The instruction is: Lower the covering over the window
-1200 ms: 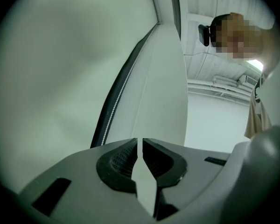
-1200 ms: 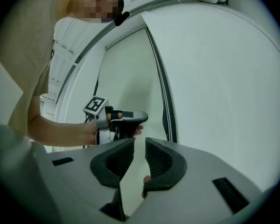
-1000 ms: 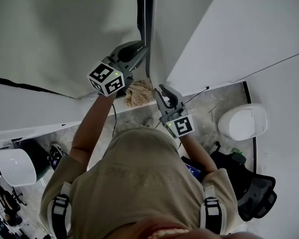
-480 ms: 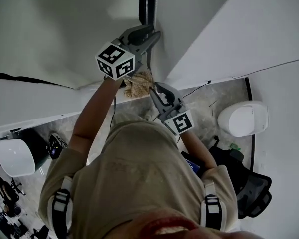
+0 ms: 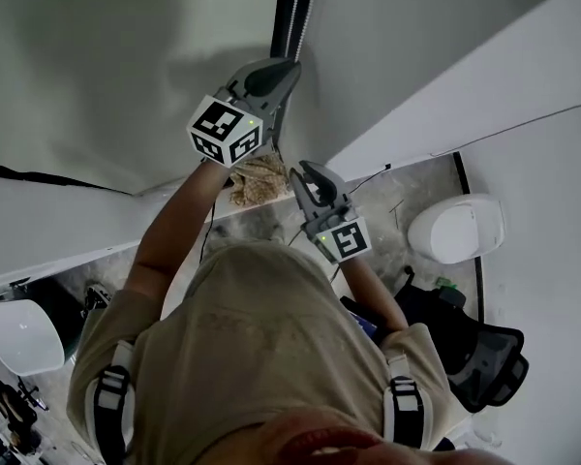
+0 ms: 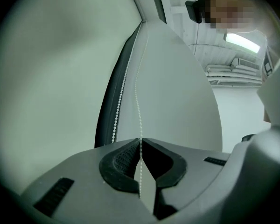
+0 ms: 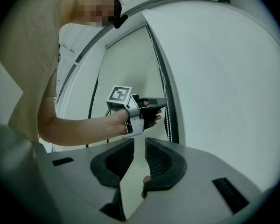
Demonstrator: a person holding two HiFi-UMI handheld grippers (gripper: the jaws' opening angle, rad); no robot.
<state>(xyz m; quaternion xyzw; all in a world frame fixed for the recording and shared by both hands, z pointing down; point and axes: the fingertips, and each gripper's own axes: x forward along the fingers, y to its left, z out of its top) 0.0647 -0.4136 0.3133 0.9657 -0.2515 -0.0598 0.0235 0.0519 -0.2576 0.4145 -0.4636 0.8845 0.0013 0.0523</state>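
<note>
A pale roller blind covers the window on the left, and its white bead chain hangs in the dark gap beside it. My left gripper is raised to that chain. In the left gripper view its jaws are closing, with the tips pinched on one strand of the bead chain; the other strand hangs free to the left. My right gripper sits lower, its jaws slightly apart with nothing between them. It looks up at the left gripper and the chain.
A white wall panel stands right of the chain. A beige crumpled cloth lies on the sill below the grippers. On the floor are a white round seat, a black office chair and another white seat.
The left gripper climbed higher along the chain, with its jaws now pinched on one strand. The right gripper stayed below it with barely any movement.
</note>
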